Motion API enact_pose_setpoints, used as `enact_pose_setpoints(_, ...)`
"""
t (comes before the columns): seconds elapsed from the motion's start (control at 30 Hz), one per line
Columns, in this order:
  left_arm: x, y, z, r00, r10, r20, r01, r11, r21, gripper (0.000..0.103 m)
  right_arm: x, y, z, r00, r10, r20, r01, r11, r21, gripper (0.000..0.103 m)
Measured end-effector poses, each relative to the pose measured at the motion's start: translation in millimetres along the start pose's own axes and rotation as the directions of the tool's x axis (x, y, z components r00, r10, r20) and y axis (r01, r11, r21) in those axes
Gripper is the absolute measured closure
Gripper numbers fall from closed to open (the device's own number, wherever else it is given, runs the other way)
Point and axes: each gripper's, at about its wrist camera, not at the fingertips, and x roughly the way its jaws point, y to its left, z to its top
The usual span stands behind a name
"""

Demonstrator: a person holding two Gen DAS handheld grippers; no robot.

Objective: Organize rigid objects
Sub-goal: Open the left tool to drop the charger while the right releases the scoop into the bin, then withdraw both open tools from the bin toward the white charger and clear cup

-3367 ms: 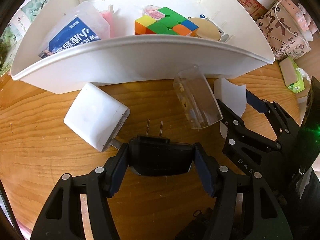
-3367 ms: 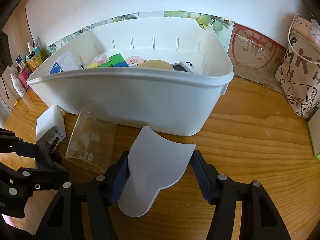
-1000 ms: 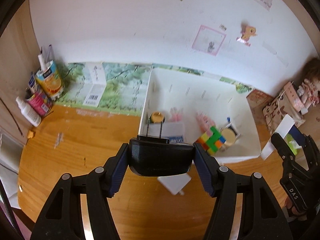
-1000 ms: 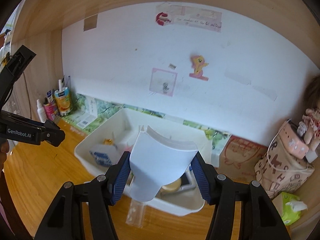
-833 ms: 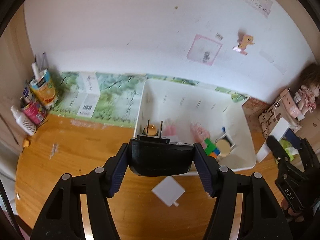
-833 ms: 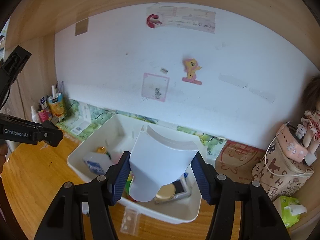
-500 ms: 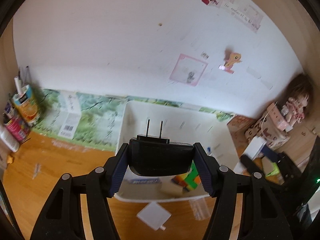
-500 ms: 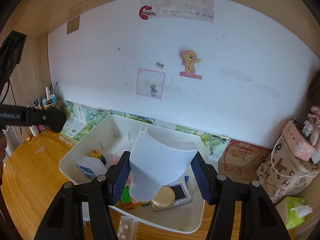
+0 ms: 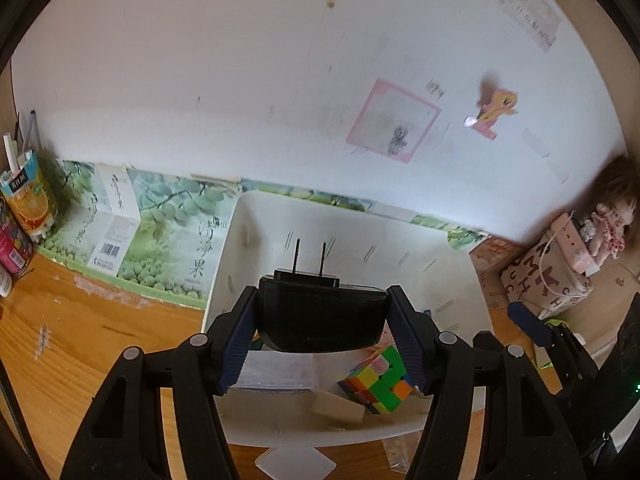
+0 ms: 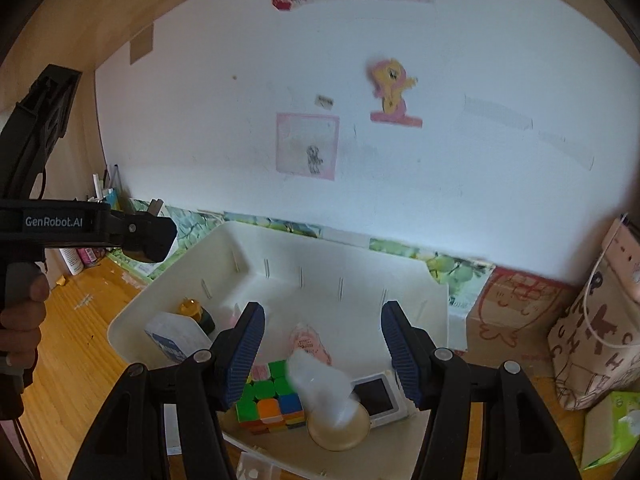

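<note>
My left gripper [image 9: 320,320] is shut on a black plug adapter [image 9: 320,320], prongs pointing away, held above the white bin [image 9: 460,264]. My right gripper [image 10: 322,352] is open and empty above the same bin [image 10: 436,320]. A white curved plastic piece [image 10: 320,388], blurred, is below the jaws over the bin's contents. In the bin lie a colour cube [image 10: 270,398], a round tan disc [image 10: 340,426], a small white screen device [image 10: 376,396] and a blue-labelled box [image 10: 172,338]. The left gripper body [image 10: 80,224] shows at the left of the right wrist view.
A white charger block [image 9: 294,464] and a clear plastic case [image 10: 256,468] lie on the wooden table in front of the bin. Juice carton [image 9: 30,196] and bottles stand far left. A patterned bag [image 10: 596,320] and green tissue pack [image 10: 612,428] sit right.
My right gripper has opened and let go of the white curved piece, which is dropping into the bin. Both grippers have kept their height above the bin; the left still holds the adapter.
</note>
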Motion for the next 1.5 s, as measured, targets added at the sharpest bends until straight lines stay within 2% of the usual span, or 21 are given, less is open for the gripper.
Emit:
enact_pose_setpoints(0.13,7.5,-0.6,-1.9,0.999,0.018,-0.03,-0.018,1.0,0.001,0.035,5.0,-7.0,-3.5,1.0,-0.003,-0.016,0.003,1.0,0.03,0.035)
enact_pose_setpoints(0.23,3.7,-2.1,-1.4,1.0,0.019,-0.003,-0.019,1.0,-0.001,0.021,4.9,-11.2,-4.5,1.0,-0.002,-0.02,0.003,0.999,0.048,0.03)
enact_pose_setpoints(0.5,-12.4,-7.3,0.6,0.999,0.029,0.033,-0.029,0.999,0.016,0.021,-2.4,-14.8,-2.6,1.0,-0.022,-0.022,0.023,0.998,0.06,0.024)
enact_pose_setpoints(0.93,-68.7,-14.3,-6.2,0.99,0.027,0.139,-0.03,0.999,0.019,0.021,-47.9,-5.7,10.4,0.997,-0.06,0.054,0.058,0.997,0.047,0.023)
enact_pose_setpoints(1.23,-125.1,-15.5,-26.6,0.973,0.019,0.229,-0.025,0.999,0.025,0.018,-93.5,1.5,13.6,0.986,-0.111,0.126,0.105,0.993,0.052,0.021)
enact_pose_setpoints(1.5,-154.8,-11.5,-49.6,0.966,0.03,0.255,-0.039,0.999,0.028,0.018,-129.8,3.3,5.6,0.976,-0.147,0.16,0.135,0.987,0.086,0.019)
